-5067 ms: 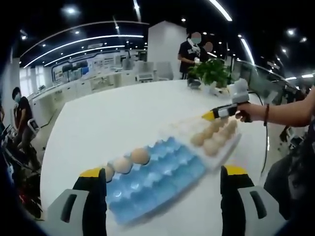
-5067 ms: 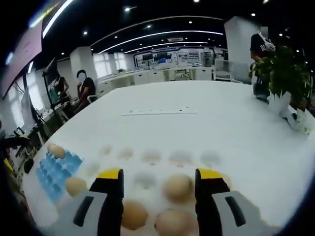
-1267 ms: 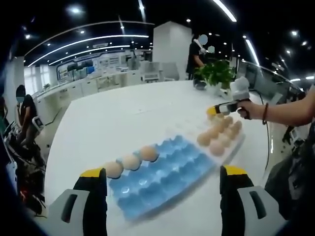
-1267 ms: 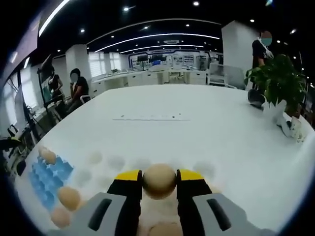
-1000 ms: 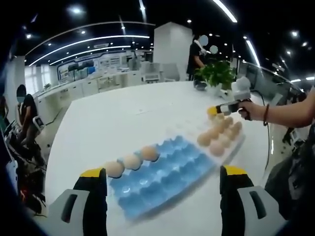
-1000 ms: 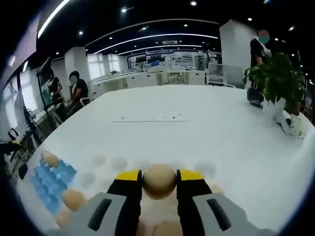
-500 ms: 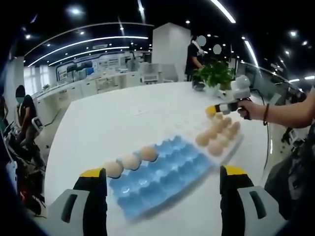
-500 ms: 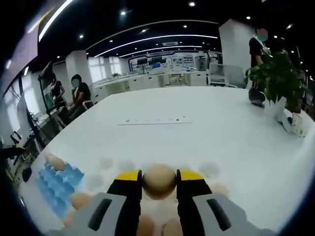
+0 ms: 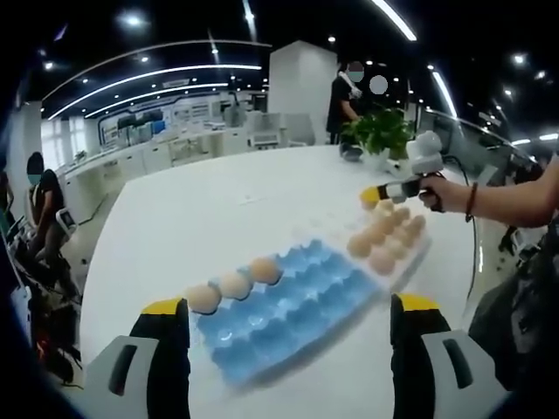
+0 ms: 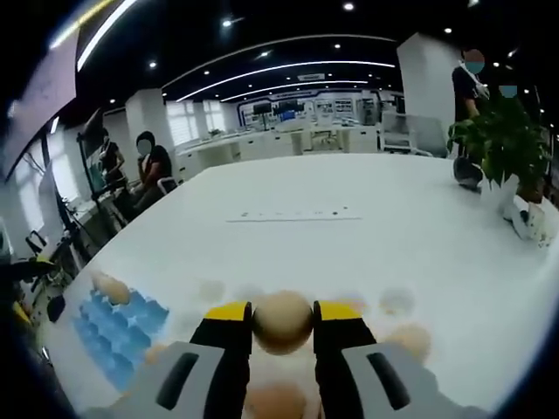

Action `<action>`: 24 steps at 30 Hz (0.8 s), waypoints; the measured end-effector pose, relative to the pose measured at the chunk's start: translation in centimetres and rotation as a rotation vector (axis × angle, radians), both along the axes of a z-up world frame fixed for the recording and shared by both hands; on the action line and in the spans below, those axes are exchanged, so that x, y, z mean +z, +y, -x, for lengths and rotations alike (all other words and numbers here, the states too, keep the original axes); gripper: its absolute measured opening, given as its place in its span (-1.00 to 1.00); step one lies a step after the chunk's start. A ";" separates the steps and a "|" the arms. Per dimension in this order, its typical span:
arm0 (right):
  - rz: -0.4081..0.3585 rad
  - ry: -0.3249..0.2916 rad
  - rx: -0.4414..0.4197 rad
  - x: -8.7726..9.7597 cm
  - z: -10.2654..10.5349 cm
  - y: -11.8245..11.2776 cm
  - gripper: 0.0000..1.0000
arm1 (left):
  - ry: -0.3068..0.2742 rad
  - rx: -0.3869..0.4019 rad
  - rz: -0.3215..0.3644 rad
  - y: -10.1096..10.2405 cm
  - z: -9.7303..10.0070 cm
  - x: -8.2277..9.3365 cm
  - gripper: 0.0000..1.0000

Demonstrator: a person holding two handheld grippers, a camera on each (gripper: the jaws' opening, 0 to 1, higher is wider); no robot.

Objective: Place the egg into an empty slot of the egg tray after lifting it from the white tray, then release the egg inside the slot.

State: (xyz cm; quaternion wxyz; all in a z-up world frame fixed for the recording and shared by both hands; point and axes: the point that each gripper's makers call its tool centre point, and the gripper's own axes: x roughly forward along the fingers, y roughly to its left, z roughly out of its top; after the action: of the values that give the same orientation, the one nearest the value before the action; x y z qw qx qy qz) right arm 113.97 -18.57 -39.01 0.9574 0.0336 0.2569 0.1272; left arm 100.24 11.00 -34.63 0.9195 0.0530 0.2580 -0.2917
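Observation:
My right gripper is shut on a tan egg, held above the white tray. In the left gripper view that same gripper hovers over the white tray, which holds several eggs. The blue egg tray lies in front of my left gripper, with three eggs in its far left row and the other slots bare. The left gripper stands open with nothing between its fingers. In the right gripper view the blue egg tray sits at the lower left.
A potted plant stands at the table's far side, also seen as a plant at right. A person stands behind it; seated people are beyond the table's left edge. A thin strip lies mid-table.
The right gripper, still holding the egg, has lifted and shifted slightly; the trays have slid a little in its view. The left gripper has stayed put.

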 end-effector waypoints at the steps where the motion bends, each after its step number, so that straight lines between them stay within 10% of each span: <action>1: -0.001 -0.001 0.003 0.0 0.0 0.2 -0.45 | 0.000 -0.001 0.000 0.1 0.0 0.0 0.95; 24: -0.048 0.007 0.119 0.1 0.6 6.3 -0.45 | 0.005 -0.010 -0.005 0.7 0.2 -0.3 0.95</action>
State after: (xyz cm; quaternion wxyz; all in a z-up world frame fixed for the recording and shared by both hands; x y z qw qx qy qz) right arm 113.34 -12.27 -38.90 0.9462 0.0416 0.2586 0.1900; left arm 100.08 11.66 -34.89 0.9174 0.0558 0.2607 -0.2956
